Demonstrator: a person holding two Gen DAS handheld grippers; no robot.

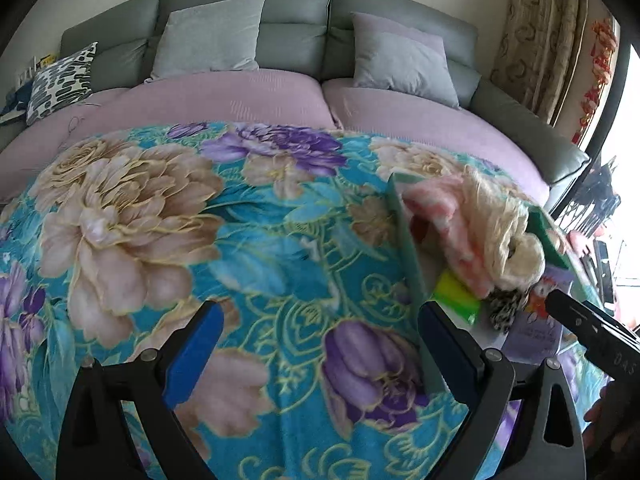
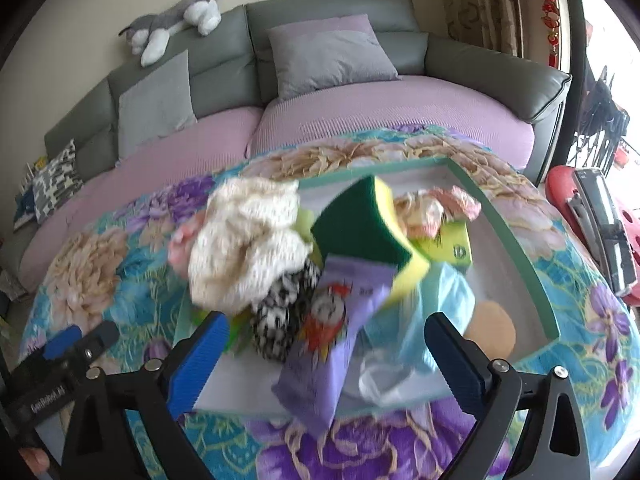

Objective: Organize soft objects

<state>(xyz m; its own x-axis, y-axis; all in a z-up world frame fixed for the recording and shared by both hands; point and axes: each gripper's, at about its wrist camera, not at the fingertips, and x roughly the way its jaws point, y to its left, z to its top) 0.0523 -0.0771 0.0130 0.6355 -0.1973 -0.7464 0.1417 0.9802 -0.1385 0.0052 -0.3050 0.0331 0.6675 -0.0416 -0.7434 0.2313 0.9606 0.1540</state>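
A green-rimmed box (image 2: 516, 240) sits on the floral blanket (image 1: 248, 248) and is heaped with soft things. In the right wrist view I see a cream knitted cloth (image 2: 244, 248), a blurred, tilted green-and-yellow sponge (image 2: 360, 232), a black-and-white scrunchie (image 2: 280, 320), a purple packet (image 2: 332, 340), a pale blue cloth (image 2: 436, 304) and an orange puff (image 2: 492, 328). My right gripper (image 2: 326, 356) stands open just in front of the heap, pads touching nothing. My left gripper (image 1: 320, 352) is open over bare blanket, left of the box (image 1: 404, 240), where a pink fluffy cloth (image 1: 444, 224) shows.
Behind the blanket runs a grey sofa (image 1: 296, 28) with lilac seat covers and grey cushions (image 2: 332, 52). A plush dog (image 2: 176, 20) lies on its backrest. A patterned cushion (image 1: 60, 80) is far left, and a red stool (image 2: 568, 188) stands at the right beside curtains.
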